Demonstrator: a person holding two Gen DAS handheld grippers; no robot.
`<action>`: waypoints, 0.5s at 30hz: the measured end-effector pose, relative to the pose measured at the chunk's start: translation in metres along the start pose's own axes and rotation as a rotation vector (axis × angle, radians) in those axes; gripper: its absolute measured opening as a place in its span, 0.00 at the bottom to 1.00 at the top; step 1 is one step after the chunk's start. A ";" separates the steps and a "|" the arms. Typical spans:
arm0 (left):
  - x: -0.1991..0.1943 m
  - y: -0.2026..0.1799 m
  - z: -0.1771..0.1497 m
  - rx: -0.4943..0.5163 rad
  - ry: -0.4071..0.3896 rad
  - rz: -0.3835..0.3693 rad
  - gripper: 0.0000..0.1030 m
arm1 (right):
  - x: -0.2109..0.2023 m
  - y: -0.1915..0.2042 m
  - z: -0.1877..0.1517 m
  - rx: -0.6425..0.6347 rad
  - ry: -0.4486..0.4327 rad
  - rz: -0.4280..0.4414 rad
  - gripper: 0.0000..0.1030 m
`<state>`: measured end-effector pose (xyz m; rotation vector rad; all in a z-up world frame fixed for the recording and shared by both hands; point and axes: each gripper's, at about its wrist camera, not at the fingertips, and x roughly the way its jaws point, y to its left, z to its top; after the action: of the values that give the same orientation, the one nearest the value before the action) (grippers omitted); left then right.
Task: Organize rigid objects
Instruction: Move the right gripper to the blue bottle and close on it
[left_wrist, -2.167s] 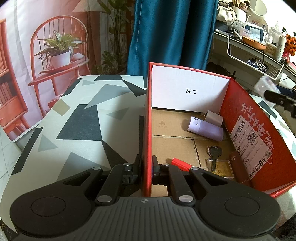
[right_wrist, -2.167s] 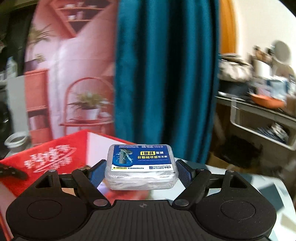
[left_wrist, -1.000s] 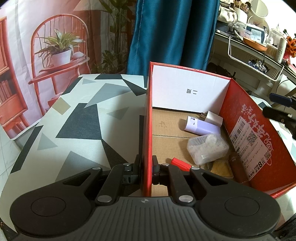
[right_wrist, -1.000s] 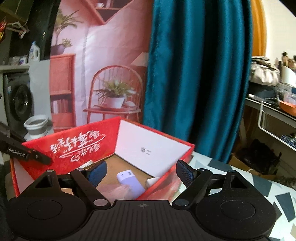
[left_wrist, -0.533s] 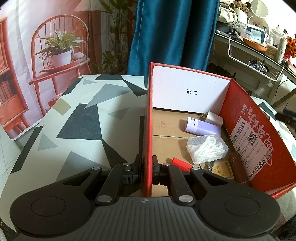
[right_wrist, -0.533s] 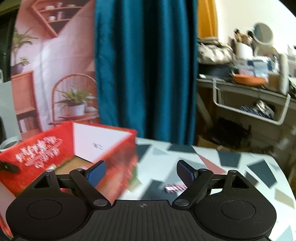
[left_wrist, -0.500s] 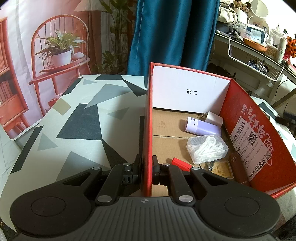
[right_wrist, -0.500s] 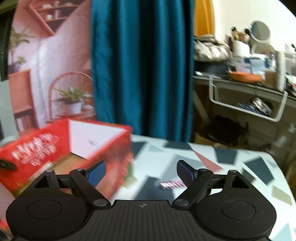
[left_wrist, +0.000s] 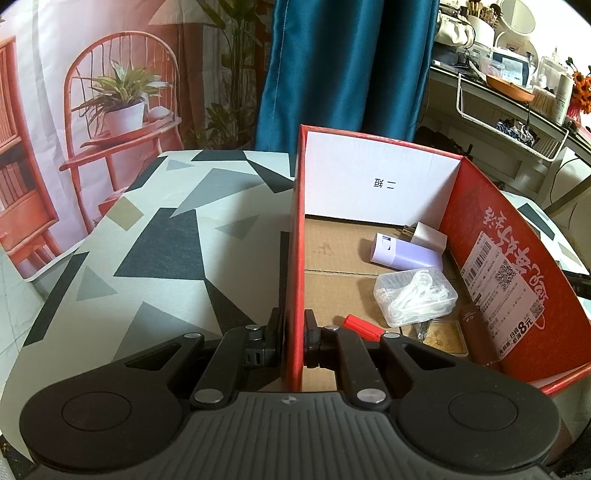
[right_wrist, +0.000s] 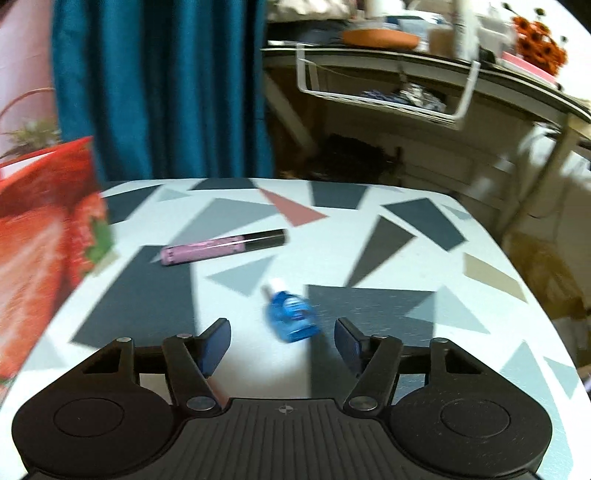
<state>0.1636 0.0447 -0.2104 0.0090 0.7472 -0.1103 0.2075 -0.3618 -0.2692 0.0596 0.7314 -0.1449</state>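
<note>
Jaws of the left gripper (left_wrist: 294, 334) pinch the red cardboard box's (left_wrist: 491, 236) near-left wall to steady it, while the right gripper (right_wrist: 282, 341), jaws spread, straddles the small blue plastic bottle (right_wrist: 291, 314) on the patterned table (right_wrist: 424, 236), apparently for pickup.

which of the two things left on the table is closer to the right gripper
The small blue bottle: it lies just ahead of the open right gripper, roughly between its fingertips. The pink tube with the black cap lies farther off, toward the red box.

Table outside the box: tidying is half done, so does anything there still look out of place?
Yes. A pink tube and a small blue bottle lie on their sides on the table, outside the red box holding the other items.
</note>
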 end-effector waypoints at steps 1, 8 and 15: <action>0.000 0.000 0.000 -0.001 0.000 -0.001 0.11 | 0.003 -0.002 0.001 0.004 0.001 -0.006 0.55; 0.000 0.001 0.000 -0.001 0.000 0.000 0.11 | 0.031 0.006 0.008 -0.036 0.045 -0.004 0.49; 0.000 0.000 0.000 0.007 0.000 0.005 0.11 | 0.024 0.015 0.008 -0.027 0.049 0.028 0.28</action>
<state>0.1634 0.0447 -0.2103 0.0181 0.7465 -0.1080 0.2328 -0.3503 -0.2798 0.0475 0.7813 -0.1067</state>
